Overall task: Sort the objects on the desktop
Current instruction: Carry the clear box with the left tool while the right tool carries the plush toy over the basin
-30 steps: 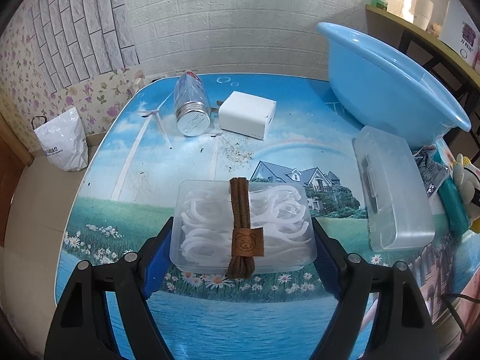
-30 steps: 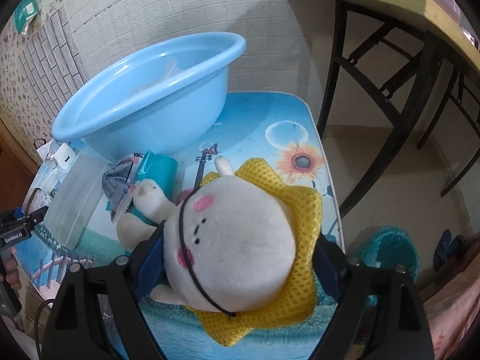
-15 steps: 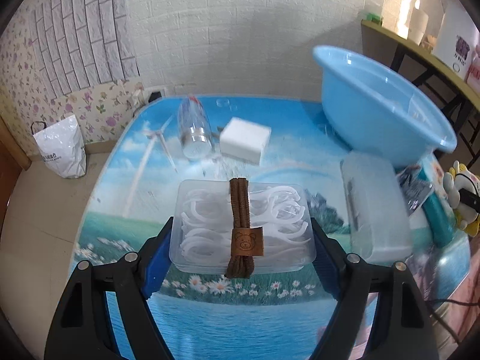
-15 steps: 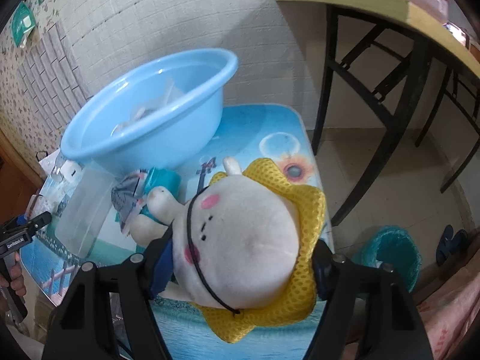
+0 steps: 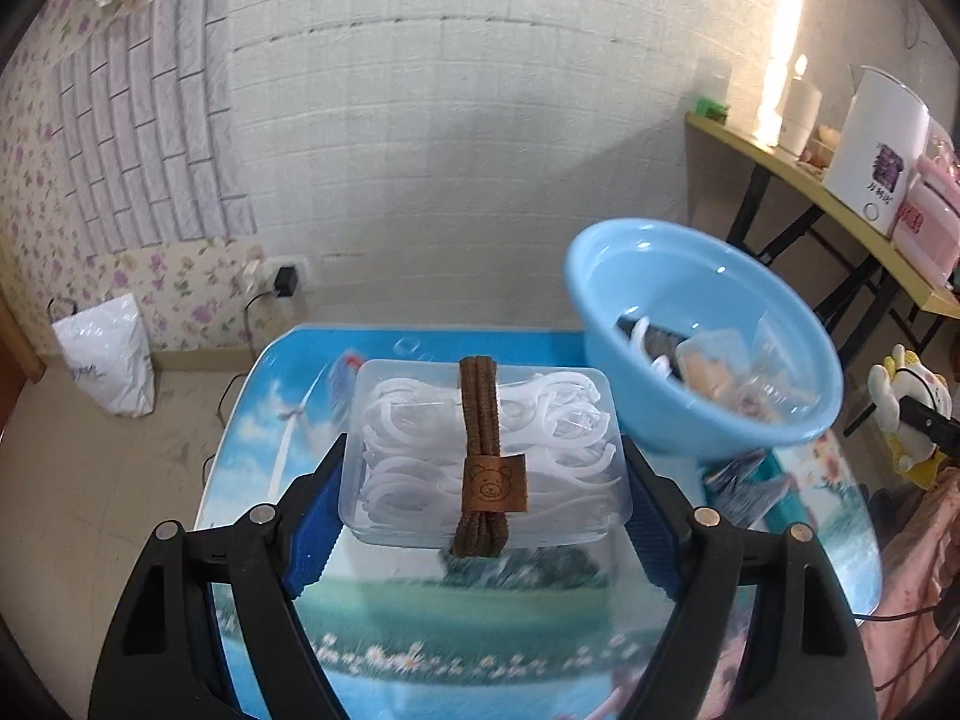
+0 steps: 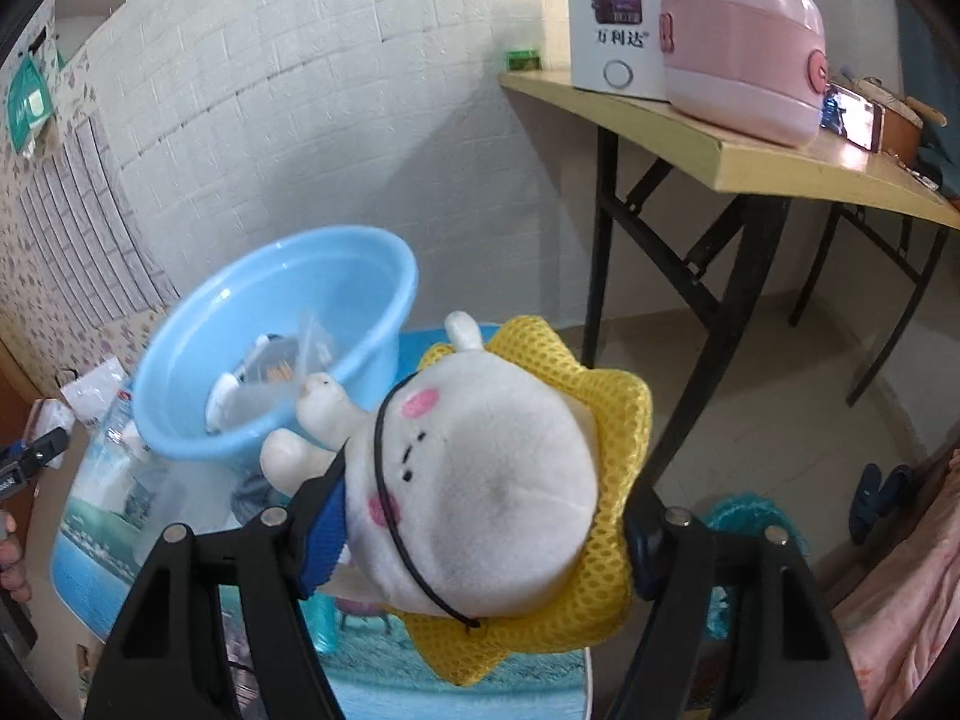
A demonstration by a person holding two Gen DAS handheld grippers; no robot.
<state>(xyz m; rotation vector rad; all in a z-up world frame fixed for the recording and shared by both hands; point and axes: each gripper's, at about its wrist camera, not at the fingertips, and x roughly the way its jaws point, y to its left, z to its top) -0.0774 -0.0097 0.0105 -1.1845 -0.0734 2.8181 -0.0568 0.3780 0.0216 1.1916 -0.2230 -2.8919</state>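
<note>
Your left gripper clamps the clear box above the table, basin at two o'clock; your right gripper squeezes the plush toy, basin at ten o'clock.

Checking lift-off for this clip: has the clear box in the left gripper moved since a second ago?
Yes. The clear box, clamped in the left gripper, has risen: the table sits lower and the blue basin is seen more from above.

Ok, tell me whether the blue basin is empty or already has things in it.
Not empty. The blue basin already holds several small items, among them clear plastic packets and something white; details are blurred.
</note>
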